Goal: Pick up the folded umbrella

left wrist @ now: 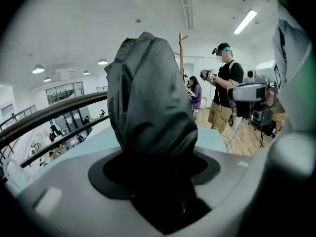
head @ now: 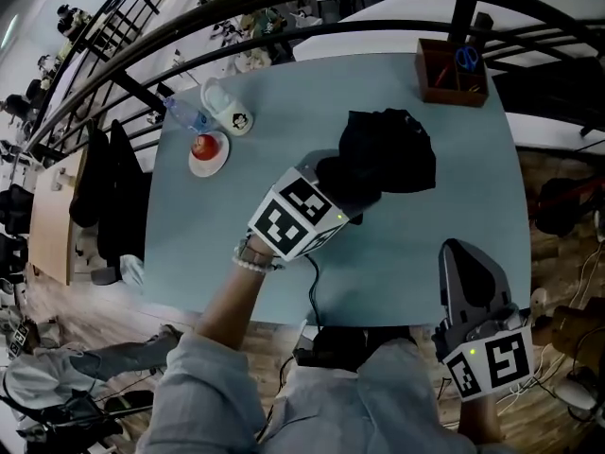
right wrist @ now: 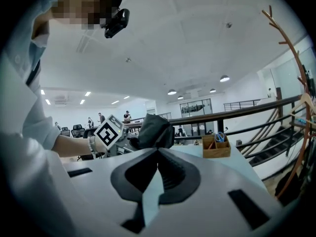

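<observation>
The folded umbrella [head: 389, 151] is a bundle of black fabric over the middle of the pale blue table [head: 416, 244]. My left gripper [head: 348, 189] comes in from the front left and is shut on the umbrella's near end. In the left gripper view the umbrella [left wrist: 148, 102] stands up from between the jaws of that gripper [left wrist: 155, 169] and fills the middle. My right gripper [head: 461, 251] hangs at the table's front right edge, apart from the umbrella, its jaws shut on nothing. In the right gripper view its tips [right wrist: 158, 150] meet, and the umbrella [right wrist: 155, 131] shows beyond them.
A wooden box [head: 452, 72] with blue scissors stands at the back right corner. At the back left are a white mug [head: 228, 111], a plastic bottle [head: 187, 117] and a plate [head: 209, 155] with a red apple. A dark railing [head: 284, 12] runs behind the table.
</observation>
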Available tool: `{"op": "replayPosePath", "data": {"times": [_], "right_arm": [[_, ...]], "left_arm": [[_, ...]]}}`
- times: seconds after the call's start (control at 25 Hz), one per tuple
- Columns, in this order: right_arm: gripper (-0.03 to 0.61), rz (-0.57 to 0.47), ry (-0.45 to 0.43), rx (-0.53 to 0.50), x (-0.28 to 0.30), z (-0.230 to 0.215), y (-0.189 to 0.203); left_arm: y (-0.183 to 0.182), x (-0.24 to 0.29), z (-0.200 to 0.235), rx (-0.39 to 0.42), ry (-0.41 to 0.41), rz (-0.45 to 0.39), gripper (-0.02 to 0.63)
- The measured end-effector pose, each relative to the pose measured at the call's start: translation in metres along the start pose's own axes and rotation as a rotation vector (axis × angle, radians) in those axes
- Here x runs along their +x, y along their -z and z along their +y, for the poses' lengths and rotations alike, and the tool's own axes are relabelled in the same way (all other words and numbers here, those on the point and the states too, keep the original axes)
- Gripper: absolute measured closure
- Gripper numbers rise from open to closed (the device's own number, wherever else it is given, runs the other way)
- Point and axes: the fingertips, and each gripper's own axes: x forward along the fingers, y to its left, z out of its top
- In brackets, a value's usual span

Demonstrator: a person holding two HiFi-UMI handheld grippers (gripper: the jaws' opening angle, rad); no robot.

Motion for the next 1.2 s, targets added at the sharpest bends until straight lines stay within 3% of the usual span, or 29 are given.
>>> {"op": "replayPosePath", "data": {"times": [0.24,0.52,0.8,1.2], "right_arm": [[0.58,-0.056,0.049,-0.039,-0.009,0.022,-0.019],[0.578,-0.109,0.086,-0.076,-0.015,0.044,-0.034],[0.58,-0.156,0.137,-0.089,-0.025,0.06,-0.041],[0.578,-0.193,0.126,-0.106,-0.052,0.044,-0.052]], "left_arm": [[-0.022,-0.065,-0.009,-0.025,-0.053,-0.163,0.327],[-0.031,-0.126,-0.022,-0.06,-0.098,-0.297,0.327],[-0.023,-0.17,-0.036,-0.072,-0.169,-0.365,0.327],[-0.035,-0.191,-0.077,-0.169,-0.208,-0.466,0.327]]}}
